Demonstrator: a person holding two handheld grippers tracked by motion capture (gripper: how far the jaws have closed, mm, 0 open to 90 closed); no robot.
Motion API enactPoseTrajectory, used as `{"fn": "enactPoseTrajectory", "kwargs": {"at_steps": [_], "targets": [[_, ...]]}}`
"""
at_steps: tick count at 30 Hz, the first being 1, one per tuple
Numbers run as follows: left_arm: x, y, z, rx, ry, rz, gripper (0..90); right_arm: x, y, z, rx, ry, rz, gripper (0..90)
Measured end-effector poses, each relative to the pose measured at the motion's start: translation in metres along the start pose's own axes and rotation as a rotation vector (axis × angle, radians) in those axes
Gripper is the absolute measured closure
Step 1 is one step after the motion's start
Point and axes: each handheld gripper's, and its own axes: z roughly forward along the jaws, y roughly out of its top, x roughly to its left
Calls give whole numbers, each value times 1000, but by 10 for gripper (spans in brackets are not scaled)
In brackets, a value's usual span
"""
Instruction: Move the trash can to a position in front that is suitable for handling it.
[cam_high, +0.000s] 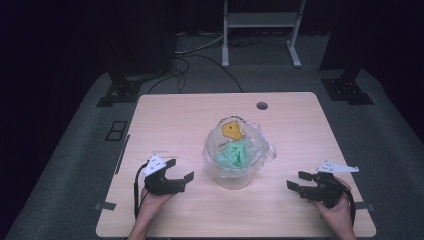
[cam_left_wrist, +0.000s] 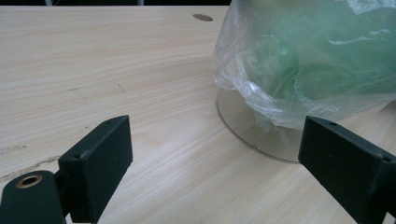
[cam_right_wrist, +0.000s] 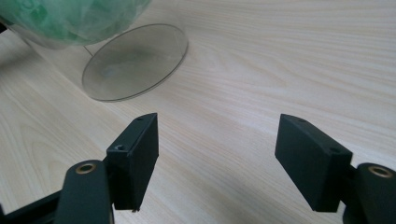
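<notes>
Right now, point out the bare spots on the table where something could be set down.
Free: the whole back strip around the hole, and both side areas flanking the bowl and its bag. Crowded: the front, where the left gripper and right gripper sit beside the bowl.

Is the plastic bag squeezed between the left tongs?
No, the left tongs stand open over bare table, with the plastic bag sitting apart beyond them.

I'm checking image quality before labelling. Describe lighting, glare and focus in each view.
High view: table lit, surroundings nearly black, picture soft. Left gripper view: even light, glare streaks on the plastic bag, near jaws slightly soft. Right gripper view: bright wood, the glass base greyish and crisp, the bag at the top blurred.
</notes>
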Motion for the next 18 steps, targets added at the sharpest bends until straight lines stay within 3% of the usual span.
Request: {"fn": "enactPoseTrajectory", "kwargs": {"at_steps": [11,18], "targets": [[-2,-1,1,5,5,7,89,21,5,1,-3,47,-50,289],[-1,1,-1,-4,8,2,89,51,18,10,-3,92,-120,266]]}}
